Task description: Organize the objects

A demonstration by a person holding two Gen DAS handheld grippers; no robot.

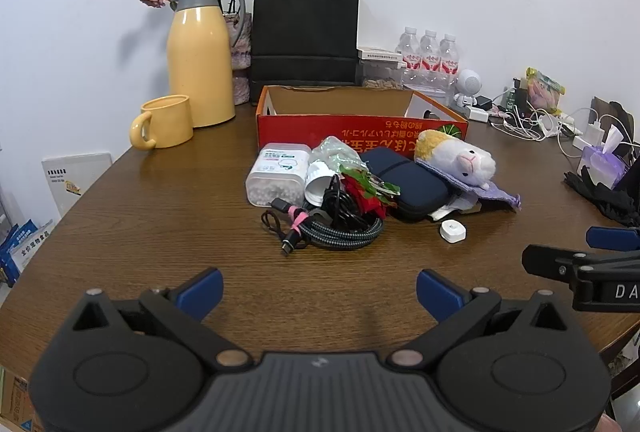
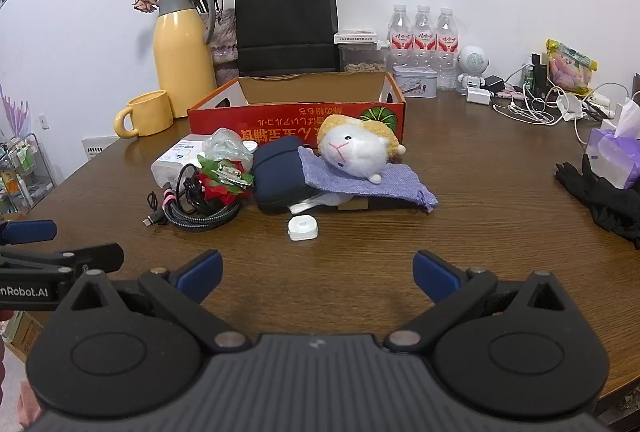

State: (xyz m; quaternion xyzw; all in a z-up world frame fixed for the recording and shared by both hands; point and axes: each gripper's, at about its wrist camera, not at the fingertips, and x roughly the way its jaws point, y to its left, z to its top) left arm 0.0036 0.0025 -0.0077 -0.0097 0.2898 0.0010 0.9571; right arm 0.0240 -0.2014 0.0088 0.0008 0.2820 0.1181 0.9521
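A heap of small objects lies mid-table in front of an open red cardboard box (image 1: 360, 130) (image 2: 296, 122). The heap holds a clear tub of white beads (image 1: 276, 172), coiled cables (image 1: 332, 224) (image 2: 192, 208), a red-and-green ornament (image 1: 366, 192) (image 2: 224, 180), a navy pouch (image 1: 408, 184) (image 2: 276, 176), a plush sheep (image 1: 460, 156) (image 2: 360, 148) on a purple cloth (image 2: 360, 180), and a small white puck (image 1: 453, 231) (image 2: 303, 228). My left gripper (image 1: 319, 290) hovers open, short of the cables. My right gripper (image 2: 318, 274) is open near the puck, nothing between its fingers.
A yellow mug (image 1: 164, 122) and yellow jug (image 1: 200, 60) with dried roses stand back left, a black paper bag (image 1: 305, 32) behind the box. Water bottles (image 1: 430, 52), chargers and white cables (image 1: 532, 120) crowd the back right. Black gloves (image 2: 604, 196) and a tissue pack (image 2: 612, 152) lie right.
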